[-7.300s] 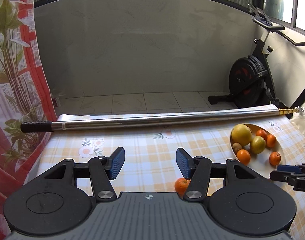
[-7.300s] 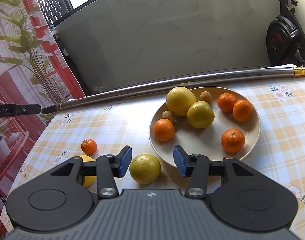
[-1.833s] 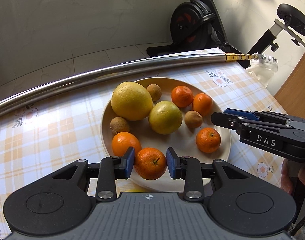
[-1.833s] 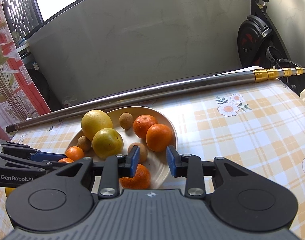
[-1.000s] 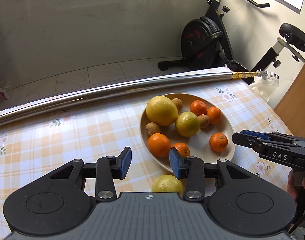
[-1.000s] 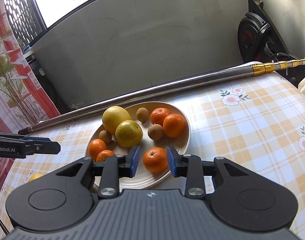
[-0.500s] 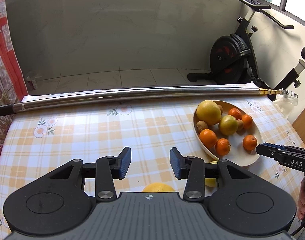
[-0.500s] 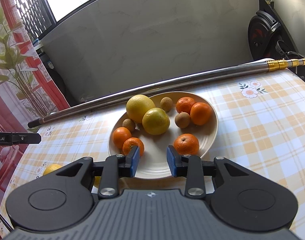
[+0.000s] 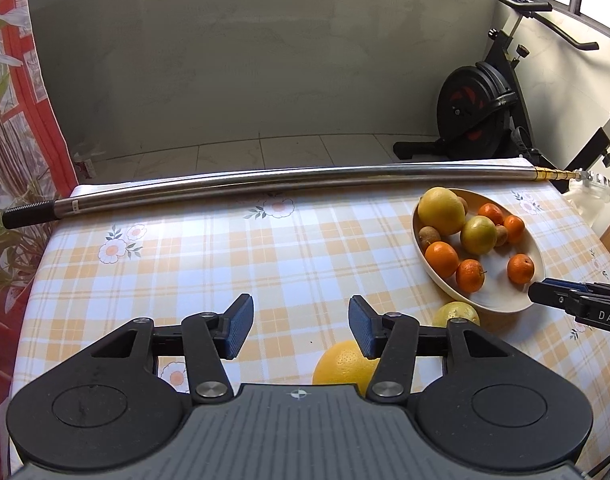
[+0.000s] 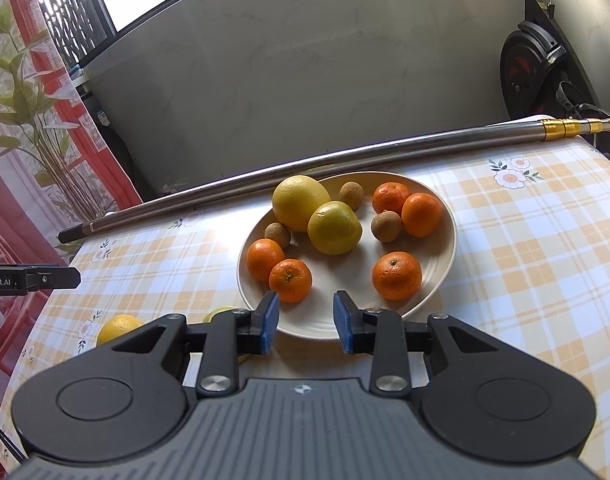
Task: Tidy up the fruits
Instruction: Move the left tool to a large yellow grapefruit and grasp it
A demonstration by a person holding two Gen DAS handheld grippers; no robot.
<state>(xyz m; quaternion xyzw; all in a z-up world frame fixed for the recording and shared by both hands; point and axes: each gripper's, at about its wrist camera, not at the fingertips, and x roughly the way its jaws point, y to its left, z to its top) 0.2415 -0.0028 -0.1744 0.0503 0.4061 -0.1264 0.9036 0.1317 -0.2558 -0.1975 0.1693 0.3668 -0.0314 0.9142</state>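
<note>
Two fruits lie off the plate (image 9: 445,284) on the worktop (image 9: 225,264): an orange (image 9: 343,364) just below the wide, empty left tongs (image 9: 297,330), nearest them, and a yellow one (image 9: 457,314) at the rim. Right tongs (image 10: 305,322), narrower and empty, hover over the plate's near edge.

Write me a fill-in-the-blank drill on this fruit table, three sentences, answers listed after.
1. The left gripper has its jaws open and holds ____.
2. The number of yellow fruits lying on the tablecloth outside the plate is ____.
3. The long metal pole lies on the side of the plate ____ from the right gripper.

Missing words: nothing; two; far
</note>
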